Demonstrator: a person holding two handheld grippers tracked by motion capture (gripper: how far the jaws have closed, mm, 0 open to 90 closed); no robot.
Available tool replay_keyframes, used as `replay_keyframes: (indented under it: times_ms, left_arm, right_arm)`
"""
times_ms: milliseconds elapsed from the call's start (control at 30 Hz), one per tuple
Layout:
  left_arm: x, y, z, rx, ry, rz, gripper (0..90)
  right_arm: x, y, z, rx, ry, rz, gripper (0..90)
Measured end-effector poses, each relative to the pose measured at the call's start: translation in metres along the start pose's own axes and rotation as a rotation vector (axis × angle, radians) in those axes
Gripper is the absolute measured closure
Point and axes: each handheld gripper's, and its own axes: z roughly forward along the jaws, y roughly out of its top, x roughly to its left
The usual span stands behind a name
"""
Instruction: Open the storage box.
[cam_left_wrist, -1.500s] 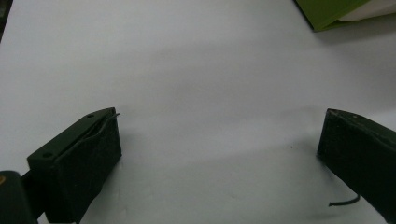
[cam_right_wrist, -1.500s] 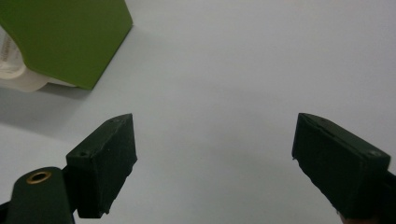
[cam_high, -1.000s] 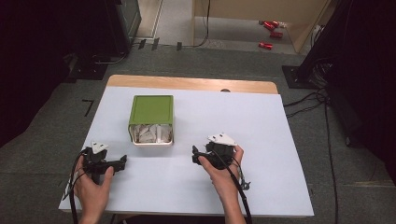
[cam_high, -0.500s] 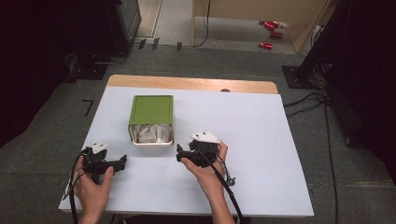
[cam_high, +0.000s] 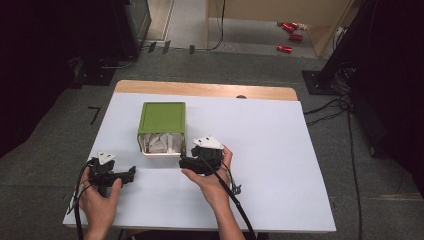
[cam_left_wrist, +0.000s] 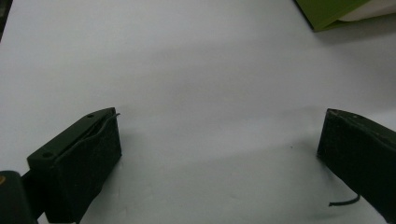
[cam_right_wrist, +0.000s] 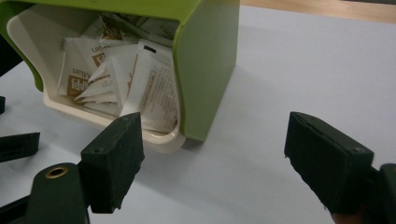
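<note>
On the white desk the green box of paper sachets lies toward the left of the middle, my right gripper spread just beside its open front, my left gripper spread near the front-left corner.

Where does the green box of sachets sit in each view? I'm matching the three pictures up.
High view: green box left of the table's centre, open end toward the person, just left of the right gripper.
Left gripper view: its corner at top right.
Right gripper view: upper left, sachets inside.
Shared landmark: white table.
</note>
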Motion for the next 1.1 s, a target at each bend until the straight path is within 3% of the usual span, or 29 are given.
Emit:
replay_keyframes:
  times_ms: [567,667,833,1100]
  left_arm:
    - [0.0,0.0,0.0,0.003,0.0,0.004,0.0]
    - [0.0,0.0,0.0,0.003,0.0,0.004,0.0]
    - [0.0,0.0,0.0,0.003,-0.001,0.002,0.0]
    - [0.0,0.0,0.0,0.002,-0.001,0.001,0.0]
  right_arm:
    - [0.015,0.006,0.02,-0.021,0.008,0.004,35.9]
    - [0.013,0.005,0.028,-0.029,-0.021,0.027,47.7]
    - [0.013,0.003,0.041,-0.01,-0.05,0.015,56.8]
    - [0.015,-0.003,0.062,-0.011,-0.079,0.023,60.1]
